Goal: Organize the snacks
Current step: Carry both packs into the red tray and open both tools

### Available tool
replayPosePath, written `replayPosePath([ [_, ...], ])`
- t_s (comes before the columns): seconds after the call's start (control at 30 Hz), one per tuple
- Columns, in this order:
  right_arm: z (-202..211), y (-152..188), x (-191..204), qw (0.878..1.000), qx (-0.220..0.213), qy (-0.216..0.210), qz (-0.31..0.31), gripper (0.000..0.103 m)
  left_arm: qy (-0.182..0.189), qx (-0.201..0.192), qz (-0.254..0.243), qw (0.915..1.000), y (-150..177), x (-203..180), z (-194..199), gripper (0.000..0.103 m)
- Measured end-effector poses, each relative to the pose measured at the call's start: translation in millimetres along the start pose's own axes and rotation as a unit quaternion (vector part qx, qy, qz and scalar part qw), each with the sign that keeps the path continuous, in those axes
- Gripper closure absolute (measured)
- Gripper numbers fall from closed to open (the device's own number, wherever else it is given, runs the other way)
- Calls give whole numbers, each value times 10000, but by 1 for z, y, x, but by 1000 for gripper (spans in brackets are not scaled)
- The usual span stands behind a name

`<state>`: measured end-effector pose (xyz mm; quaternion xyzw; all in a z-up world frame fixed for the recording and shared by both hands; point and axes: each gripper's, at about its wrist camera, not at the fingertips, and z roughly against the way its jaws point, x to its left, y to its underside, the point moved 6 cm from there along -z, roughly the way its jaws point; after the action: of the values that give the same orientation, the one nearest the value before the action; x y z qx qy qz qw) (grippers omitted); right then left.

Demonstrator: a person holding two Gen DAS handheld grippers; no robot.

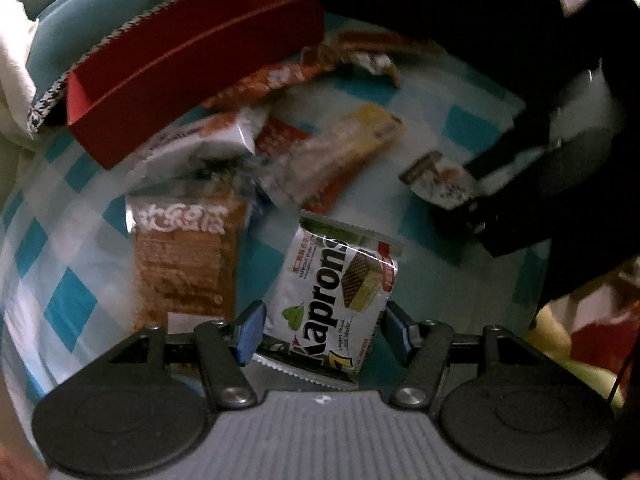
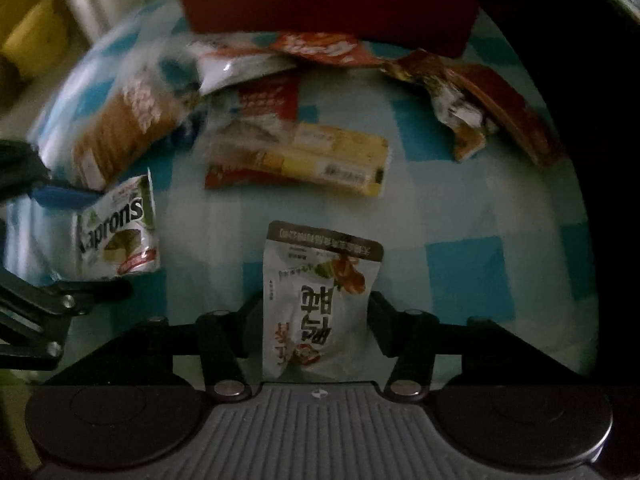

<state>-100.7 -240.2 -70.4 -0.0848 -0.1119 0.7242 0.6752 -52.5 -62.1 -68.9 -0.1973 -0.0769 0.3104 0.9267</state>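
Observation:
A white and green Kaprons wafer packet [image 1: 336,292] stands between the blue pads of my left gripper [image 1: 325,332], which is shut on it above the checked cloth. The same packet [image 2: 120,228] shows at the left of the right wrist view, with a blue pad [image 2: 60,196] against it. My right gripper [image 2: 316,320] points down at the cloth and is shut on a white snack pouch [image 2: 320,280] with a dark top strip; its fingers press on both side edges. A red open box [image 1: 192,64] [image 2: 328,0] stands at the far side.
On the blue and white checked cloth [image 2: 480,220] lie several loose snacks: an orange-brown biscuit packet [image 1: 180,260], a yellow packet [image 2: 312,160], red packets [image 2: 320,46] by the box, and a crumpled wrapper [image 2: 460,108]. Yellow and white things sit beyond the cloth's left edge.

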Motion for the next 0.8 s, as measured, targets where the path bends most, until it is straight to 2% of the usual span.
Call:
replayPosePath([
  [0.07, -1, 1, -2, 10000, 29, 59, 4, 42, -32, -54, 45, 10000, -4, 3, 0, 47],
  [0.13, 4, -4, 0, 10000, -77, -59, 3, 43, -2, -132, 128, 9998, -8, 5, 1, 47],
  [0.27, 17, -13, -2, 9991, -363, -181, -153, 43, 40, -352, 400, 9986, -21, 15, 9, 47],
  [0.37, 34, -24, -6, 9967, -686, -344, -268, 43, 116, -669, 702, 9952, -38, 25, 21, 47],
  [0.57, 52, -77, -13, 9883, -1386, -552, -313, 43, -293, -1201, 1112, 9861, -82, 57, 33, 47],
  [0.8, 61, -160, -32, 9765, -2018, -647, -386, 43, -671, -1706, 1445, 9724, -149, 104, 37, 47],
])
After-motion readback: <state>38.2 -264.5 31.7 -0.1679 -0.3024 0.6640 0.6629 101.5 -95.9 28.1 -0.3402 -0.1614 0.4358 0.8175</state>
